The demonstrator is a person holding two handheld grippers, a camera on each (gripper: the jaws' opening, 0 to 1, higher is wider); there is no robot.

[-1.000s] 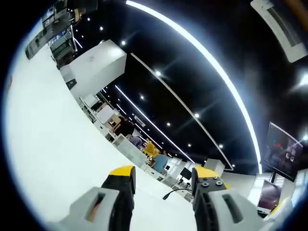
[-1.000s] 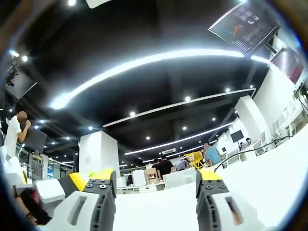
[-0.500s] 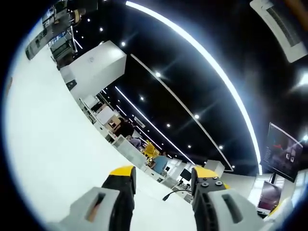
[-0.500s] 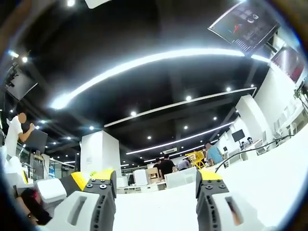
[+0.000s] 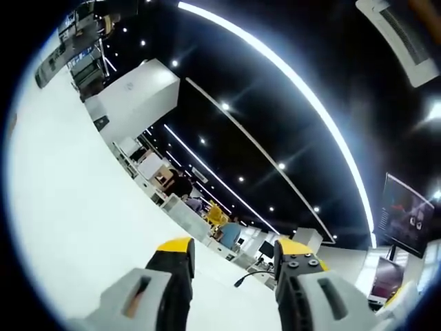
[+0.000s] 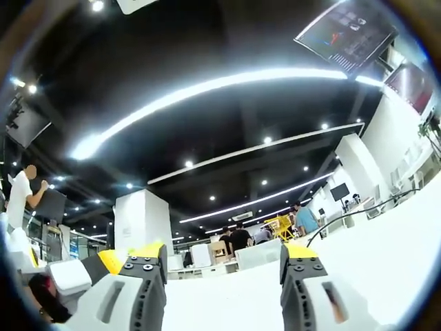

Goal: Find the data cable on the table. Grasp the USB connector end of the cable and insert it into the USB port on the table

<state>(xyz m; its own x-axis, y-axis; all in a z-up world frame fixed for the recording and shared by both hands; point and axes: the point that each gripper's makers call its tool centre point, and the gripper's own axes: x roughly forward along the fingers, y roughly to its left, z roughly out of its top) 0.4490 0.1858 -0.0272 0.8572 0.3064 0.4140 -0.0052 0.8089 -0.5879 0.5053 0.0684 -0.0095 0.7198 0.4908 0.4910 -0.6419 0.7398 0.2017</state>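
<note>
The data cable (image 5: 242,278) is a thin dark line on the far part of the white worktop (image 5: 69,207), with one end lifted off the surface. In the left gripper view it sits in the gap between the left gripper's (image 5: 234,247) fingers (image 5: 172,276), nearer the right-hand one and well beyond both tips. Those yellow-tipped fingers stand wide apart with nothing between them. Which end of the cable carries the USB connector is too small to tell.

In the right gripper view the cable (image 6: 396,198) arcs low above the worktop (image 6: 386,255), off to the right of the right gripper (image 6: 222,250). Its fingers (image 6: 141,276) are likewise spread wide and hold nothing, well apart from the cable.

Beyond the cable, past the worktop's far edge, several people (image 6: 238,238) stand among white desks near a yellow frame (image 6: 279,224). Farther from the cable rises a white pillar (image 6: 141,221), and another person (image 6: 21,196) stands beyond that. High over the cable a long curved light strip (image 6: 207,89) crosses the dark ceiling, with a hanging screen (image 6: 344,31) beside it.
</note>
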